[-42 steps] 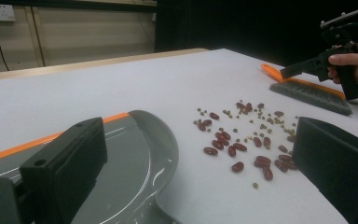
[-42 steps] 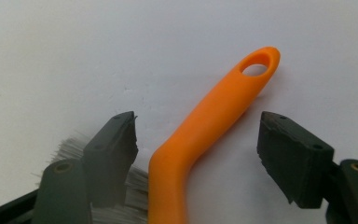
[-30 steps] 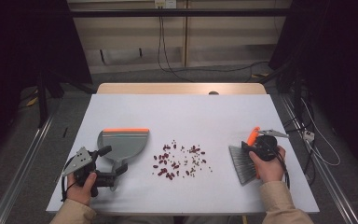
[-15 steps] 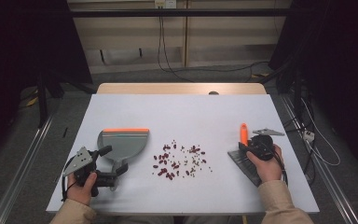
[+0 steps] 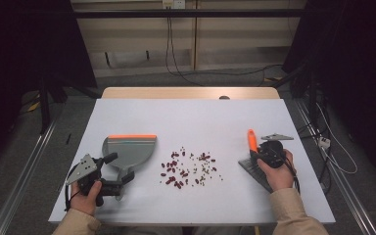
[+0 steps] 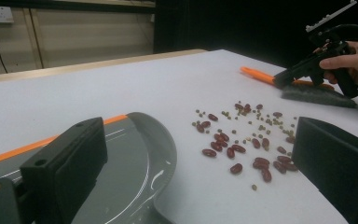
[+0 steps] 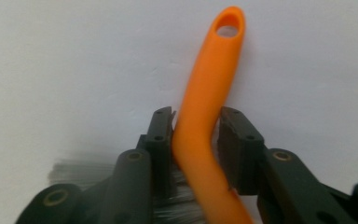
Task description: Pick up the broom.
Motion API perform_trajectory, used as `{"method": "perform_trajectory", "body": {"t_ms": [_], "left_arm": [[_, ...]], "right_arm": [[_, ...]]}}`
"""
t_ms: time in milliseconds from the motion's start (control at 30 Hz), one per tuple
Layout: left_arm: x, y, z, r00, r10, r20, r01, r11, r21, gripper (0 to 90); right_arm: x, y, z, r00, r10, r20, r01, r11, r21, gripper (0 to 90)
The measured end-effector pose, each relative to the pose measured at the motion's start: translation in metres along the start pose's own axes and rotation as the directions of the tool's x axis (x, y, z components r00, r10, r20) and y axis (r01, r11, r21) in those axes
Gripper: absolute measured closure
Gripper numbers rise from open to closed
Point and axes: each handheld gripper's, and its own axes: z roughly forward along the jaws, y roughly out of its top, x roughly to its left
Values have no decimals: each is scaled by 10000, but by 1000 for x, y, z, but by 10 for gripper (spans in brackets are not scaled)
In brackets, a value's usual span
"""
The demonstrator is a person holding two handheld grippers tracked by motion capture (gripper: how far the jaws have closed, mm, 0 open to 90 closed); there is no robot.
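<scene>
A grey dustpan [image 5: 129,149] with an orange front edge lies on the white table at the left. My left gripper [image 5: 120,169] is at its handle, jaws open, and the pan [image 6: 135,158] shows between them. Red and small green beans [image 5: 188,169] are scattered mid-table. At the right lies a brush with an orange handle [image 5: 251,139] and grey bristles [image 5: 254,171]. My right gripper [image 5: 257,152] sits over it. Its jaws have just been closing, and the pads [image 7: 161,140] now clamp the orange handle [image 7: 205,93] between them. The left gripper view also shows the right gripper [image 6: 284,79] over the bristles [image 6: 317,95].
A wooden strip [image 5: 191,93] borders the table's far edge. Cables [image 5: 323,142] trail off the right side onto the floor. Bare white tabletop [image 5: 191,122] lies beyond the beans.
The right gripper has settled onto the brush and its jaws have closed around the orange handle, which has swung slightly left. The left gripper and dustpan have not moved.
</scene>
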Motion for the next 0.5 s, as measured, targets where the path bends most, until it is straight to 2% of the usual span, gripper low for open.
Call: {"method": "perform_trajectory", "body": {"t_ms": [67, 167, 267, 333, 433, 500], "left_arm": [[0, 0, 0, 10000, -1, -4, 1, 10000, -17, 33], [-1, 0, 1, 10000, 59, 33, -59, 10000, 19, 33], [-1, 0, 1, 10000, 74, 16, -74, 10000, 5, 33], [-1, 0, 0, 10000, 79, 38, -79, 10000, -10, 33], [0, 0, -1, 10000, 60, -4, -60, 10000, -33, 32], [1, 0, -1, 10000, 56, -12, -56, 10000, 9, 32]], "right_arm": [[2, 1, 0, 9999, -134, 15, 134, 9999, 1, 681], [6, 4, 4, 9986, -126, -505, 127, 9999, 20, 680], [8, 5, 6, 9984, -222, -520, 218, 9997, -82, 665], [8, 5, 5, 9990, -31, -447, 30, 10000, -28, 616], [6, 4, 4, 9989, 144, -446, -143, 9999, 17, 591], [7, 4, 5, 9994, -41, -352, 42, 10000, 27, 594]]}}
